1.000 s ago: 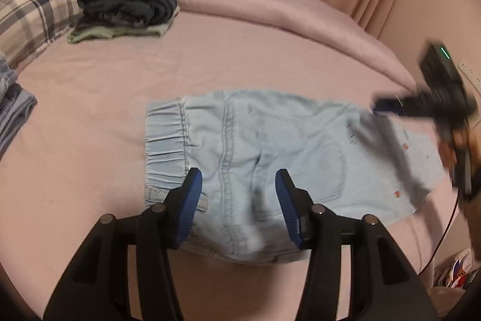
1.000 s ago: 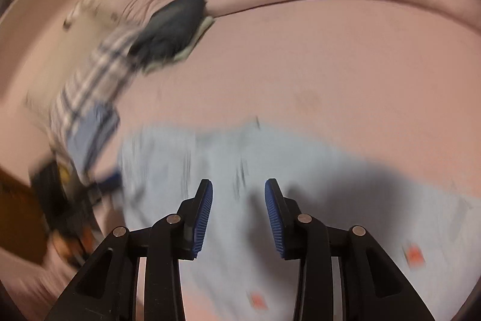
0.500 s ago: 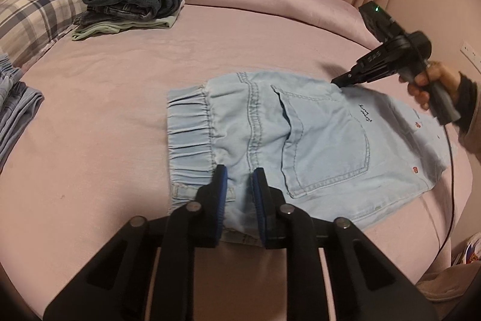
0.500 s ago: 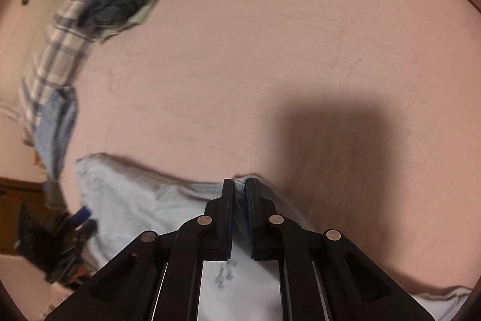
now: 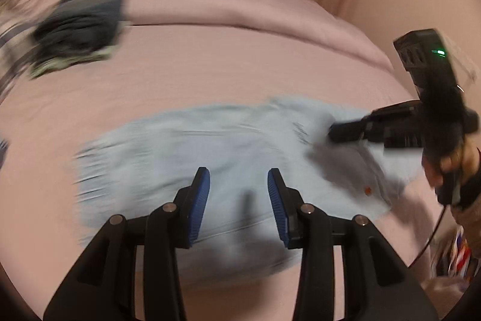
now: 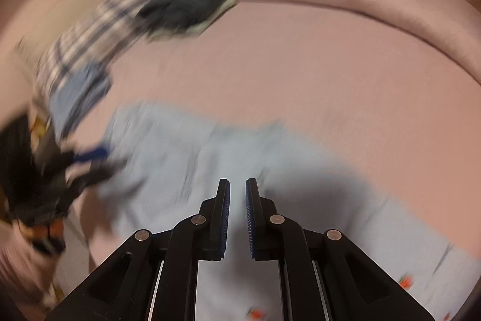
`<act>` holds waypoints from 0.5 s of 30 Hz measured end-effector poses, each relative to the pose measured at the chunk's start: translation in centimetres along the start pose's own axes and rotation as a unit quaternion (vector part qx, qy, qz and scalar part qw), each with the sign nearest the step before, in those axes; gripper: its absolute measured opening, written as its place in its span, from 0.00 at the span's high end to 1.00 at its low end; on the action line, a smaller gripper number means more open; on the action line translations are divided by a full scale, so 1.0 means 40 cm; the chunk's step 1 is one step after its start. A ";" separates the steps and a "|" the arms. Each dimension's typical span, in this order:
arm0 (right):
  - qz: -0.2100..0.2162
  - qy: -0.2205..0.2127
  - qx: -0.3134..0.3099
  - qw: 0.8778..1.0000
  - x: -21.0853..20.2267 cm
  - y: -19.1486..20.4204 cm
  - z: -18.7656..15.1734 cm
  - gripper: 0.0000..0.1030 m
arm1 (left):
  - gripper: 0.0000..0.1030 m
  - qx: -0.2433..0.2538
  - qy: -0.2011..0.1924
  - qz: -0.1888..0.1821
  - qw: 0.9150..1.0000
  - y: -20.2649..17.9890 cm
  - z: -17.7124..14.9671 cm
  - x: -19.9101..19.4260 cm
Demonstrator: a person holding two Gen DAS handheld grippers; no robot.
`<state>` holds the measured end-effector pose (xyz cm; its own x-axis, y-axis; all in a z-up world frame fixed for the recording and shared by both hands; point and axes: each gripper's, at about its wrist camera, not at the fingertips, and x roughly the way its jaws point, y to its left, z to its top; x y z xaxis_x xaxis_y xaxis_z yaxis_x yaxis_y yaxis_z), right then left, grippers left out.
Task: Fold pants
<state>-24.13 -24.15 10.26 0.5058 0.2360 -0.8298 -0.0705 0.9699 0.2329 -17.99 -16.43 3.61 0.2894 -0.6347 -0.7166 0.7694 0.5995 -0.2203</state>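
Observation:
Light blue denim pants (image 5: 210,152) lie folded flat on the pink bed; they also show in the right wrist view (image 6: 186,152). Both views are motion-blurred. My left gripper (image 5: 239,179) is open and empty, above the near edge of the pants. My right gripper (image 6: 237,194) hovers over the pants with its jaws nearly together, a narrow gap showing and nothing between them. In the left wrist view the right gripper (image 5: 339,134) reaches in from the right over the leg end of the pants.
A pile of folded dark clothes (image 5: 78,26) sits at the back left of the bed (image 5: 210,65), beside a plaid pillow (image 6: 87,35). A rolled pink duvet (image 5: 240,11) runs along the back. Folded blue cloth (image 6: 78,95) lies at the left edge.
Both grippers have let go of the pants and lifted away. The left jaws have opened wide; the right jaws have parted slightly. The pants lie on the bed.

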 end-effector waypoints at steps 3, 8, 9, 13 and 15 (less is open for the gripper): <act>-0.014 0.011 -0.023 1.000 0.023 0.054 -0.084 0.91 | 0.63 0.033 0.057 0.001 0.998 -0.045 -0.025 0.065; -0.036 0.020 -0.068 0.997 0.003 0.095 -0.214 0.91 | 0.60 0.084 0.064 0.023 0.994 -0.041 -0.124 0.040; -0.021 0.018 -0.059 0.998 -0.020 0.087 -0.223 0.91 | 0.59 0.074 0.067 0.018 0.995 -0.032 -0.126 0.018; -0.003 -0.018 0.011 1.000 -0.108 -0.007 -0.212 0.91 | 0.58 0.067 0.078 0.017 0.995 -0.015 -0.112 -0.009; -0.054 -0.028 0.037 0.997 -0.115 -0.070 -0.214 0.81 | 0.57 0.068 0.084 0.022 0.994 -0.028 -0.123 0.000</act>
<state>-33.63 -27.46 9.07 0.5551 0.1253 -0.8223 0.0498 0.9818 0.1832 -21.64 -14.71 0.59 0.2341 -0.5112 -0.8269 0.8309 0.5469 -0.1028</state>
